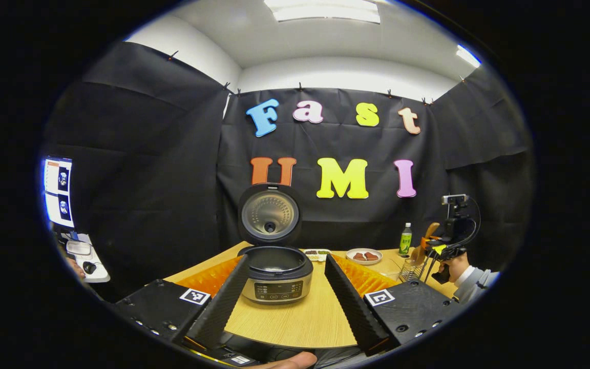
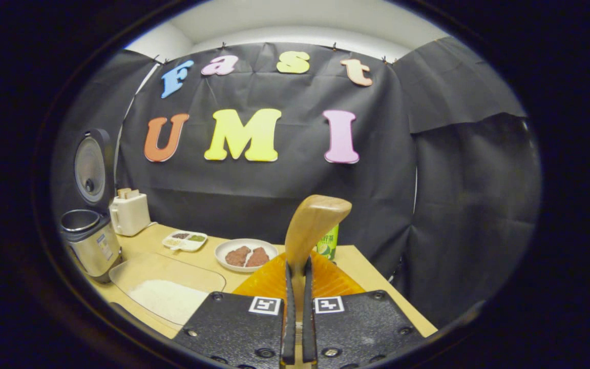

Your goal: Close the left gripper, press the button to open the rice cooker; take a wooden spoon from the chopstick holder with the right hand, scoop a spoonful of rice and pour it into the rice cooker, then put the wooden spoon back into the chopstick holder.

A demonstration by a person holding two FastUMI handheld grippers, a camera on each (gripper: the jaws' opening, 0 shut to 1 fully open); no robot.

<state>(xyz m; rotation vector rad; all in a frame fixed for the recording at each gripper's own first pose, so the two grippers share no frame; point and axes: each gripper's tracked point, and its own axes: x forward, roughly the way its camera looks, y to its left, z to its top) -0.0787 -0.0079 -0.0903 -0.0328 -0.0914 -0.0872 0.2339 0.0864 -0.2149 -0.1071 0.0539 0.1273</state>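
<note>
In the right gripper view the open rice cooker (image 2: 89, 241) stands at nine o'clock. The rice tray (image 2: 167, 287) lies at seven o'clock, nearest the right gripper (image 2: 297, 287), which clamps the upright wooden spoon (image 2: 313, 225). The plate (image 2: 246, 254) sits behind. The left gripper (image 1: 285, 287) gapes wide.

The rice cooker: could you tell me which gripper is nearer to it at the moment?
Left. The left gripper is open right in front of the rice cooker, fingers either side. The right gripper, shut on the wooden spoon, is across the table.
</note>
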